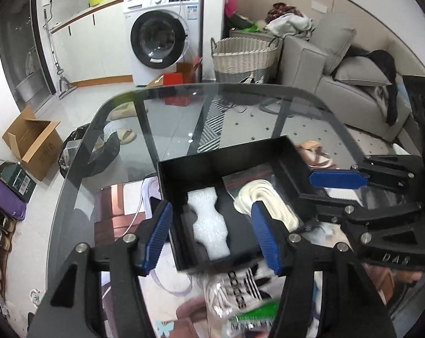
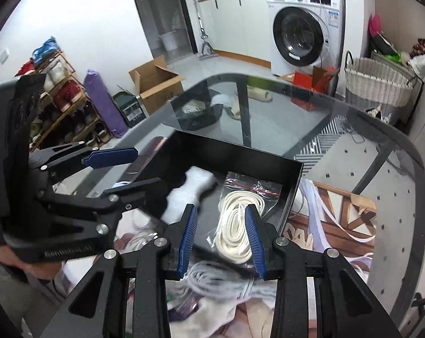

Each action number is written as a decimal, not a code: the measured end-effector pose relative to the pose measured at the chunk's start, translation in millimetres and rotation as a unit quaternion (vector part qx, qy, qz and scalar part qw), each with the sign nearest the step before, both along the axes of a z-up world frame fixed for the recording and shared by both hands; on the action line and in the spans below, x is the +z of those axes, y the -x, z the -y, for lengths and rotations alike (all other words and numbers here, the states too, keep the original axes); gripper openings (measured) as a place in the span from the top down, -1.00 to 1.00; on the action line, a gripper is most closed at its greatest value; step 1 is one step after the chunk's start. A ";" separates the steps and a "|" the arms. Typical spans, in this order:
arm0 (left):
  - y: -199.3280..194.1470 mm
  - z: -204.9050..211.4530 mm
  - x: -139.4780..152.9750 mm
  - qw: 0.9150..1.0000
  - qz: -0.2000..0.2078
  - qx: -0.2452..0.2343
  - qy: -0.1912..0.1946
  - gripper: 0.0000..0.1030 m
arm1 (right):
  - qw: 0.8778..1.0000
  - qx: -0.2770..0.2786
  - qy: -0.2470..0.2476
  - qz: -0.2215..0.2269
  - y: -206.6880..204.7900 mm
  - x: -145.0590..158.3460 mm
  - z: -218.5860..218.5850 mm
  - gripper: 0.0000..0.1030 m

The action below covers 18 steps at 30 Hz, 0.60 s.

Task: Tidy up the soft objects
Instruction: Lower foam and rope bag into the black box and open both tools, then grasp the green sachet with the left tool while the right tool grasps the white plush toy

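Observation:
A black open box (image 1: 184, 169) (image 2: 212, 146) sits on the glass table. Inside lie a white foam piece (image 1: 209, 225) (image 2: 184, 194) and a clear zip bag of coiled cream rope (image 1: 266, 200) (image 2: 235, 225). My left gripper (image 1: 212, 236) is open and empty, its fingers straddling the box's near left part above the foam. My right gripper (image 2: 221, 239) is open, its fingers on either side of the rope bag without squeezing it; it shows at the right of the left wrist view (image 1: 322, 194). A bagged black-and-white striped item (image 1: 240, 290) and a bagged grey cord (image 2: 212, 281) lie in front of the box.
The round glass table (image 2: 353, 118) carries a printed mat (image 2: 339, 219) under the box. Behind it stand a washing machine (image 1: 161, 33), a wicker basket (image 1: 243, 53), a grey sofa (image 1: 339, 64), a cardboard box (image 2: 156, 84) and a shoe rack (image 2: 60, 98).

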State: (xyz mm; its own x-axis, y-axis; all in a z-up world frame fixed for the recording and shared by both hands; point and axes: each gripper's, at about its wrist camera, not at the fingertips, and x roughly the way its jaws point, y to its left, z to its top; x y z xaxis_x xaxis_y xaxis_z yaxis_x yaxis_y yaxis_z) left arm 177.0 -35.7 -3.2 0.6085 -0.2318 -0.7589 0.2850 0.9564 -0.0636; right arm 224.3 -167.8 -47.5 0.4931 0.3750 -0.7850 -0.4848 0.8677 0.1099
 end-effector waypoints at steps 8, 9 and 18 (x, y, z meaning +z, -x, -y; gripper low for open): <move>50.1 1.2 -17.4 0.998 -0.004 -0.034 -0.043 -0.44 | 0.999 0.032 -0.012 -0.040 45.3 1.2 20.0 0.30; 56.3 0.3 -25.0 0.998 -0.011 -0.037 -0.047 -0.44 | 0.998 0.034 -0.013 -0.048 49.2 -3.7 20.9 0.30; 70.9 24.2 -69.5 0.991 -0.078 -0.077 -0.071 -0.51 | 0.994 0.025 0.031 -0.104 62.5 -53.6 13.3 0.24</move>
State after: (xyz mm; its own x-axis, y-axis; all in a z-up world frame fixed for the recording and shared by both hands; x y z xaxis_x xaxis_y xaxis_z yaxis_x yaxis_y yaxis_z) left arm 106.2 -59.9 -72.7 0.4469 -0.1967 -0.8727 0.4248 0.9052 0.0135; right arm 161.8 -181.1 -101.0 0.3004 0.3429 -0.8900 -0.4991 0.8517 0.1597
